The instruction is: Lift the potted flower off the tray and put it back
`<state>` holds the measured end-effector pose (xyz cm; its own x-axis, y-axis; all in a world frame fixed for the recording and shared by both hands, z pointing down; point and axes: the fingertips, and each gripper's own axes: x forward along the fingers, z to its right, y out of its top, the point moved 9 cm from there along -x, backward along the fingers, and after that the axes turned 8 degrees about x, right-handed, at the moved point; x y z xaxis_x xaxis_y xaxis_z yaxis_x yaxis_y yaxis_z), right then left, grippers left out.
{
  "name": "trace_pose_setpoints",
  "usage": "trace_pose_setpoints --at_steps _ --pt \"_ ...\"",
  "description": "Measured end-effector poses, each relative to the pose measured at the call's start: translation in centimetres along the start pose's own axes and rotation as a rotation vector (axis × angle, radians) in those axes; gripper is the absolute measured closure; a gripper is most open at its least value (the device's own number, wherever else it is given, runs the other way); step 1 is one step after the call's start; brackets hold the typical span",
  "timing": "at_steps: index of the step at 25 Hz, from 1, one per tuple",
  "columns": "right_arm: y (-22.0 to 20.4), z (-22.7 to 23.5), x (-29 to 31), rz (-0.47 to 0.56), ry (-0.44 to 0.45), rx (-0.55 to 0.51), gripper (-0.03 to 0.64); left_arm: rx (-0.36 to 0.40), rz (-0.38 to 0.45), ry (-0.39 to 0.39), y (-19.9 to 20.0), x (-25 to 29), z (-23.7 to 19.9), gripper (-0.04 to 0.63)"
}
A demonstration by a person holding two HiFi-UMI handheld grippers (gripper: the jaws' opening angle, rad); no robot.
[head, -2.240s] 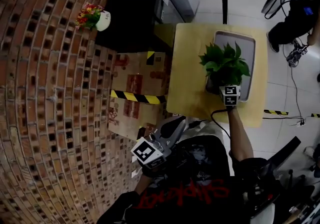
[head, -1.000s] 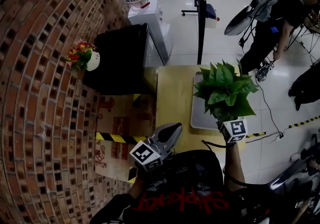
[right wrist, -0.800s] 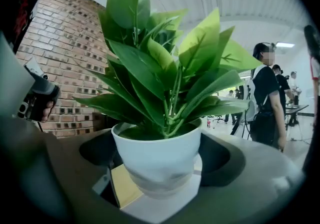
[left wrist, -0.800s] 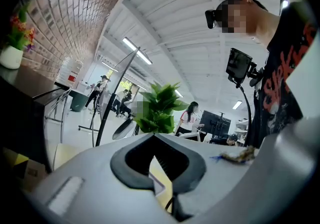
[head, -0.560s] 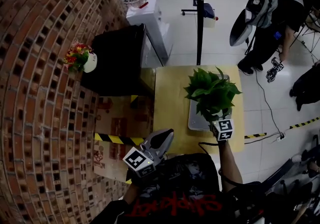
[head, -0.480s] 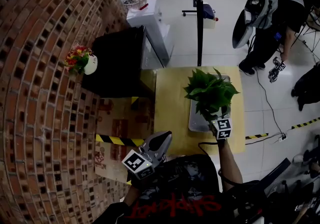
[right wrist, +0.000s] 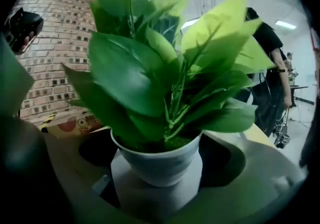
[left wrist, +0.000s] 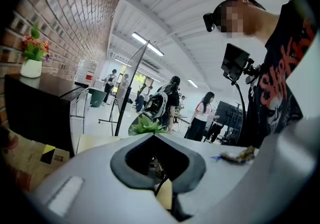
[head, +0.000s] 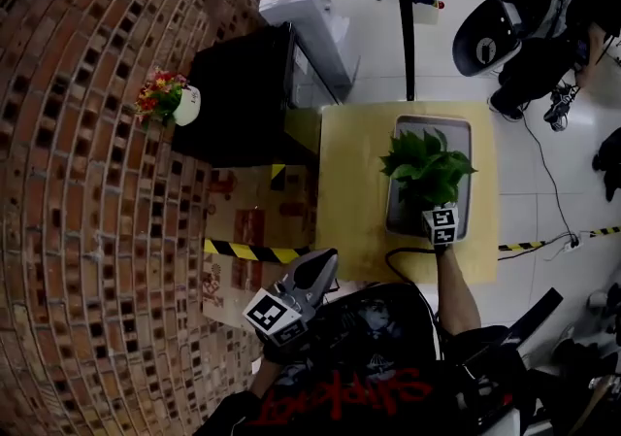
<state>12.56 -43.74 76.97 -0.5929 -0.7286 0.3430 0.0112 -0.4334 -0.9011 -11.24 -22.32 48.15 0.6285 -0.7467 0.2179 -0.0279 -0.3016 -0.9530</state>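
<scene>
Brick wall point(head: 87, 182) fills the left side. One black cabinet point(head: 243, 94) stands against it, with one small flower pot point(head: 173, 99) on top: red and yellow blooms, white pot. Below that are cardboard boxes point(head: 257, 230) with one strip of black-yellow hazard tape point(head: 254, 251).

Left gripper point(head: 320, 271) is low and close to the person's torso, off the table. Its jaws meet at the tips with nothing between them; same in the left gripper view point(left wrist: 155, 140).

One yellow table point(head: 354, 191), with one grey tray point(head: 461, 148) on its right half.

One potted plant point(head: 424, 164): broad glossy green leaves in a dense upright bunch, no blooms, in a round white pot point(right wrist: 157, 160) with a rolled rim. It sits over the near part of the tray. Can't tell if the base is touching the tray.

Right gripper point(head: 434, 209) has the pot. Its jaws are spread wide and clamp the pot from both sides just under the rim, clear in the right gripper view point(right wrist: 157, 178). Marker cube point(head: 441, 225) faces up.

Count: two grippers, one held plant, one tray, one table.
</scene>
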Motion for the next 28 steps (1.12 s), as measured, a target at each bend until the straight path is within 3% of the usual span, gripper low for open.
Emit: trace_pose_setpoints --at_steps 5,8,11,12,13,15,16,17,20,25,28 --pt "0.0 -0.4 0.3 -0.05 -0.014 0.026 0.103 0.002 0.023 -0.021 -0.4 0.0 -0.4 0.594" --pt "0.5 -0.8 -1.0 -0.03 -0.047 0.073 0.037 -0.014 0.027 -0.043 -0.8 0.1 -0.7 0.594" --pt "0.1 -1.9 -4.9 -0.027 -0.083 0.138 0.055 -0.029 0.029 -0.072 -1.1 0.5 -0.6 0.594" --pt "-0.2 -2.4 -6.6 -0.046 -0.1 0.13 0.095 -0.036 0.032 -0.084 -1.1 0.7 -0.7 0.594" --pt "-0.3 -3.0 -8.2 -0.07 -0.113 0.101 0.182 -0.045 0.042 -0.098 -1.0 1.1 -0.8 0.594" --pt "0.0 -4.5 -11.3 -0.094 -0.104 0.025 0.46 -0.074 0.076 -0.127 -0.4 2.0 -0.9 0.594" --pt "0.5 -5.5 -12.7 -0.091 -0.084 -0.004 0.558 -0.082 0.076 -0.141 -0.4 2.4 -0.9 0.594" --pt "1.1 -6.7 -13.9 -0.088 -0.059 -0.022 0.613 -0.08 0.06 -0.158 -0.7 2.5 -0.9 0.594" --pt "3.8 -9.7 -16.5 -0.071 0.002 -0.035 0.615 -0.076 0.019 -0.229 -1.2 3.3 -0.3 0.594" --pt "9.6 -11.6 -17.6 0.079 0.017 -0.04 0.617 -0.058 0.01 -0.349 -1.4 5.0 0.9 0.594" --pt "12.6 -12.1 -17.3 0.144 0.019 -0.086 0.617 -0.076 0.06 -0.38 -0.5 5.5 0.3 0.594"
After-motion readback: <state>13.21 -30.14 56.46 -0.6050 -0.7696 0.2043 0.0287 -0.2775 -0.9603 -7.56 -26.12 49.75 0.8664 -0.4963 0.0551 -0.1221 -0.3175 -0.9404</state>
